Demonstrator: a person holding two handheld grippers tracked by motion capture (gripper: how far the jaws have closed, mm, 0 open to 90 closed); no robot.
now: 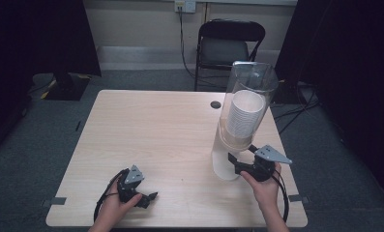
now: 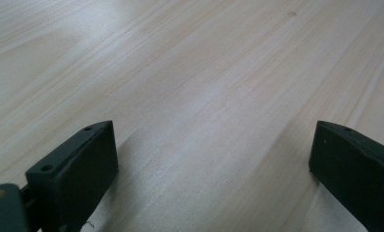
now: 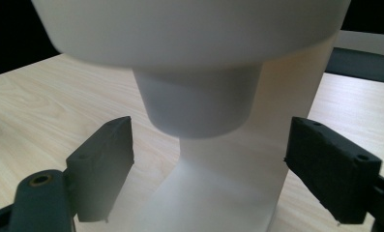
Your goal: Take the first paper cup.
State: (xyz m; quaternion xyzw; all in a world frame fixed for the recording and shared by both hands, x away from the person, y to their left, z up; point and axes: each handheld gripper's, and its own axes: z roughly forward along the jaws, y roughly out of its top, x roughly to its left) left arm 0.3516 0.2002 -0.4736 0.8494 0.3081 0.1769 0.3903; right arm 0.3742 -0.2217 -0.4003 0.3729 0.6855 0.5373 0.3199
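The cup dispenser (image 1: pixel 238 121) is standing upright near the right edge of the surface (image 1: pixel 170 140), its clear tube holding a stack of cups. The bottom cup (image 3: pixel 195 104) is poking down out of the dispenser's collar, lying just above and ahead of the right tongs (image 3: pixel 206 166), long axis vertical. The right tongs are gaping, released, either side of the white column and touching nothing. The left tongs (image 2: pixel 214 164) are resting well apart, likewise released and empty. The right hand is clearly sitting nearer.
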